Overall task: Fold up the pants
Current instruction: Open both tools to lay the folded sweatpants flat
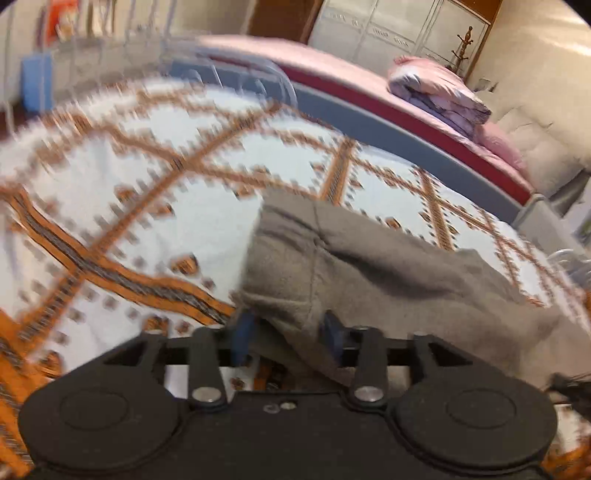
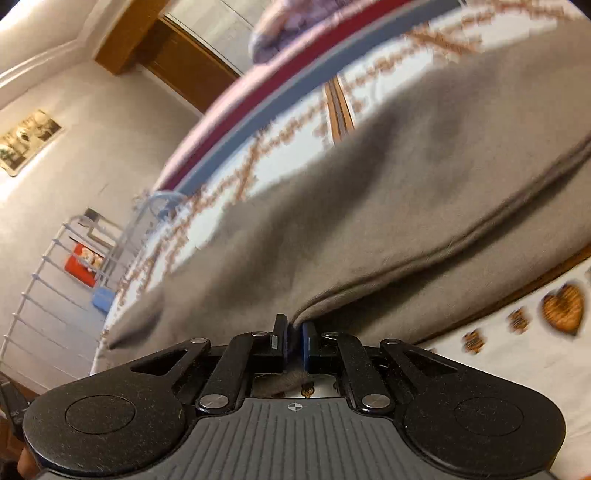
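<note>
Bedroom setting: white bedcover (image 1: 155,206) with an orange diamond pattern served as the work surface, a second bed with pink bedding (image 1: 369,77) sat beyond it, wardrobe doors (image 1: 388,26) at the back. Both views were motion-blurred.

Grey fleece pants (image 1: 369,266) lay spread on the bedcover, partly doubled over, with a seamed edge running along the near side in the right wrist view.

Left tongs (image 1: 290,328) stood apart; a fold of the pants sat between the blue pads (image 1: 243,332), but the pads weren't pressing it. Looked like a release after laying that end down, so the fabric could settle flat. Left tongs were pitched steeply down at the cloth.

Right tongs (image 2: 294,341) were clamped together on the pants' seamed edge, with fabric pinched in the narrow slit between the pads. Probably held as an anchor, keeping that edge taut and aligned while the other side let go. Right tongs angled down more shallowly, low over the bed, almost skimming the cloth.

Fold appeared partway done, not finished.
</note>
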Demonstrator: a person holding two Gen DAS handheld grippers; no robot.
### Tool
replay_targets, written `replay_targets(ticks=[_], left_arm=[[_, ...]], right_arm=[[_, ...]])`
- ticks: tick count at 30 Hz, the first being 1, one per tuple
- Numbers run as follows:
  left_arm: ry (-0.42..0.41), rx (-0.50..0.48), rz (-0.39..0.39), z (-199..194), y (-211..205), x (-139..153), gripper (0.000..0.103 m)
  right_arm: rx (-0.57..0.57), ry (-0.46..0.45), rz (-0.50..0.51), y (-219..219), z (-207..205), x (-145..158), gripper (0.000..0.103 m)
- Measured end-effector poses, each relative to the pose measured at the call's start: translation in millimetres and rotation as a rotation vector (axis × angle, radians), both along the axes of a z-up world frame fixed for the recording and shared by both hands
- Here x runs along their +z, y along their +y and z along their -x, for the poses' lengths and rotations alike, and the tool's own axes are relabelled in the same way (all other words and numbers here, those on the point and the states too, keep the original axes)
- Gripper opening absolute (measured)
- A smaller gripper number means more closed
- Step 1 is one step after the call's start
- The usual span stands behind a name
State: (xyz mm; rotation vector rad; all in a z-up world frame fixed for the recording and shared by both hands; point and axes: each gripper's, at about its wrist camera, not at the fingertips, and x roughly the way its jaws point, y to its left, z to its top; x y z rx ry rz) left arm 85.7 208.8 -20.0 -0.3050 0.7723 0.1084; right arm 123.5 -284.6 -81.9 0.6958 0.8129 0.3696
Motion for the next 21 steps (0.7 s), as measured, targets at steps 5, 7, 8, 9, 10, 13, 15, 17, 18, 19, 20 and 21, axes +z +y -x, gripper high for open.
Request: replay_targets(ticks=[5,7,8,9,10,13,15,17,18,19,20,21], left_arm=[[-0.130,-0.011,-0.070,10,-33,28,0.087],[-0.180,-0.064,-0.022,8,-48,30,0.086],[-0.194,-0.104,-0.001,5,-57,30,0.086],[-0.186,-0.140,-0.001,1,-66,28,0.086],[-0.160,-0.174,-0.011,-6,-76,24,0.086],[-0.079,-0.250,-0.078,-29,-101,7,0.085],[-0.021,-0.267,-0.107,-46,-109,-3,0.086],[0.028,-0.203,-0.140,-58,-106,-12,0.089],[0.049,-0.161,-0.144,-63,-103,-15,0.089],[0.058,-0.141,-0.134,-66,-99,-18,0.088],[0.054,-0.134,-0.125,-67,-96,-18,0.087],[0.039,-0.128,-0.121,-67,-93,-17,0.086]], right_arm=[[-0.035,-0.095,0.103,-34,18,36,0.010],[-0.098,-0.098,0.130,-54,23,46,0.072],[-0.141,-0.098,0.135,-67,24,49,0.090],[-0.167,-0.111,0.120,-80,25,51,0.103],[-0.176,-0.124,0.085,-97,26,52,0.103],[-0.224,-0.099,0.100,-135,21,49,0.102],[-0.257,-0.070,0.101,-159,18,42,0.102],[-0.301,-0.007,0.081,-177,10,31,0.102],[-0.325,0.017,0.075,-185,8,24,0.097],[-0.341,0.037,0.063,-193,6,18,0.088],[-0.351,0.057,0.042,-209,4,13,0.083],[-0.363,0.071,0.020,-222,1,9,0.073]])
